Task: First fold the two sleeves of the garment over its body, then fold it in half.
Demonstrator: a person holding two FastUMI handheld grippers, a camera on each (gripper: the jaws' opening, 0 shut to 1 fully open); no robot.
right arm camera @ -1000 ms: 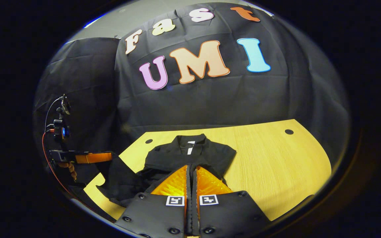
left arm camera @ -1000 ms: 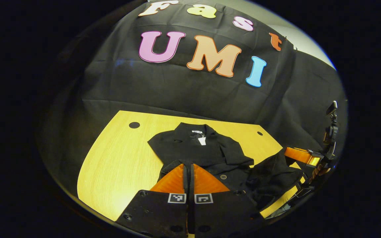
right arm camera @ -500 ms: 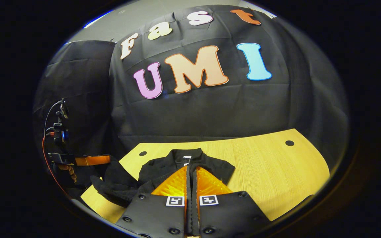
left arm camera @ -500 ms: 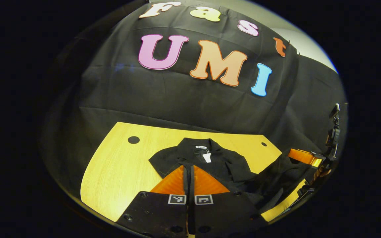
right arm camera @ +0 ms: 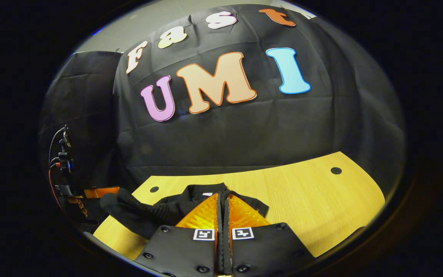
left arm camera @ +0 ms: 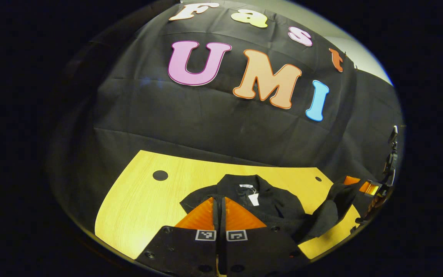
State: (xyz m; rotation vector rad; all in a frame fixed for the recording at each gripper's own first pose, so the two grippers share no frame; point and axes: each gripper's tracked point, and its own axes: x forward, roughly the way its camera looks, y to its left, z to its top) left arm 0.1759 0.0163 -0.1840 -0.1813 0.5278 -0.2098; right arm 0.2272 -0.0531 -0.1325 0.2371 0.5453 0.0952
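Garment [left arm camera: 267, 202] of black cloth lies on the yellow wooden bench [left arm camera: 140, 204], collar toward the booth's black wall, a white tag [left arm camera: 253, 199] hanging at the neck and small dark round holes [left arm camera: 160, 175] in the bench well apart on either side. In the left gripper view, the left tool [left arm camera: 219, 200] has its fingers pressed together over the near hem with dark cloth at the tips, and farther right the other tool lifts a fold of cloth off the bench edge. In the right gripper view, the left tool appears at far left gripping raised cloth, and the right tool [right arm camera: 222, 197] is clenched with black cloth around its tips.
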